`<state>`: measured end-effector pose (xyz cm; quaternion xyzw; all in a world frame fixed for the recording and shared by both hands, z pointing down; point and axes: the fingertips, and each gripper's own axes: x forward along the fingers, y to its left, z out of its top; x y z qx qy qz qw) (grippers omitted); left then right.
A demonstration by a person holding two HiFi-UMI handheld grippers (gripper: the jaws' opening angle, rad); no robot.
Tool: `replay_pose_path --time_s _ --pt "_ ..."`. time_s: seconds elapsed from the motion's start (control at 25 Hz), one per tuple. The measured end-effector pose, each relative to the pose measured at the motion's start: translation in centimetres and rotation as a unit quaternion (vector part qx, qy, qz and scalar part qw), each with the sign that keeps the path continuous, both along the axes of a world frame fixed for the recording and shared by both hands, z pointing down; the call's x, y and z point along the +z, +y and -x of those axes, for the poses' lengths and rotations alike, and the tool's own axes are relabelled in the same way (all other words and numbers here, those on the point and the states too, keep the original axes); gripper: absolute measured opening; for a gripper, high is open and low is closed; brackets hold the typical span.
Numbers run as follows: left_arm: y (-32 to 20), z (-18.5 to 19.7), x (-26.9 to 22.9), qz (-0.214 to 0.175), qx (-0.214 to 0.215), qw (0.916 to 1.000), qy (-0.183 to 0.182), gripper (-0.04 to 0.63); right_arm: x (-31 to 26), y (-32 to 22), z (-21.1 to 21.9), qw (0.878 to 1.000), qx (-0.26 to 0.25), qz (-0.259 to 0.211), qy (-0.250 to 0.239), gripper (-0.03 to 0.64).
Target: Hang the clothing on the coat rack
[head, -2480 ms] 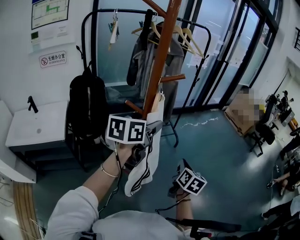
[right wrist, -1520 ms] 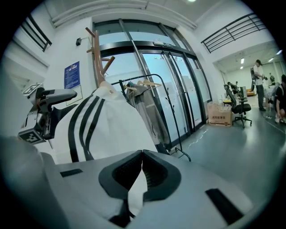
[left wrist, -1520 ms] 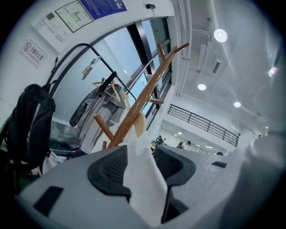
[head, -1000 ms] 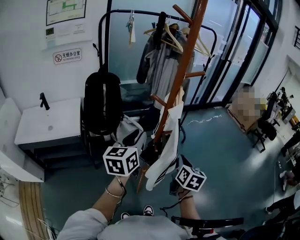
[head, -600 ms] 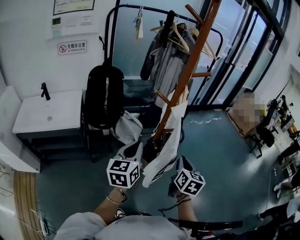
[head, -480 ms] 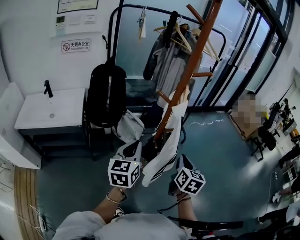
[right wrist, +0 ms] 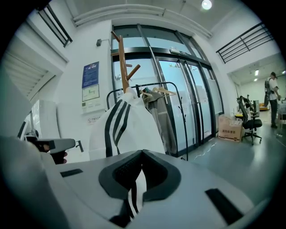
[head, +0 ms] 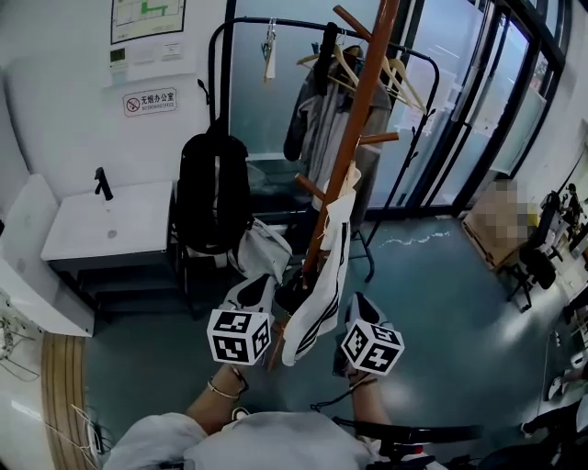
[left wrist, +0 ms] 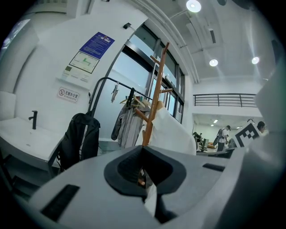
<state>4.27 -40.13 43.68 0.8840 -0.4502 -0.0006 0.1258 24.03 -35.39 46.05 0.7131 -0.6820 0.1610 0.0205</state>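
Observation:
A white garment with black stripes (head: 329, 266) hangs from a peg of the wooden coat rack (head: 354, 138) and drapes down along its pole. My left gripper (head: 265, 283) sits low, just left of the garment's lower end, and is shut with nothing gripped. In the left gripper view the shut left gripper (left wrist: 143, 150) points at the coat rack (left wrist: 154, 103) and the garment (left wrist: 176, 132). My right gripper (head: 355, 303) is low on the garment's right. Its own view shows the right gripper (right wrist: 142, 153) shut, with the striped garment (right wrist: 127, 127) close behind the tips.
A black backpack (head: 211, 188) hangs left of the rack, with a pale bag (head: 262, 250) below it. Behind stands a black clothes rail (head: 276, 27) with hangers and a grey jacket (head: 322, 119). A white counter with a tap (head: 110, 225) is at left, and glass doors (head: 469, 101) at right.
My left gripper has come off the garment and dropped low beside it. The garment stays hanging on the peg. The right gripper has barely moved.

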Motion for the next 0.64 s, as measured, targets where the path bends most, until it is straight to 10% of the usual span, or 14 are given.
replay_pose_path --time_s 0.64 --pt "0.06 -1.01 0.93 0.01 -0.008 0.9999 -0.006 0.008 0.34 -0.03 -1.07 1.0 -0.009 0.004 0.002 0.023"
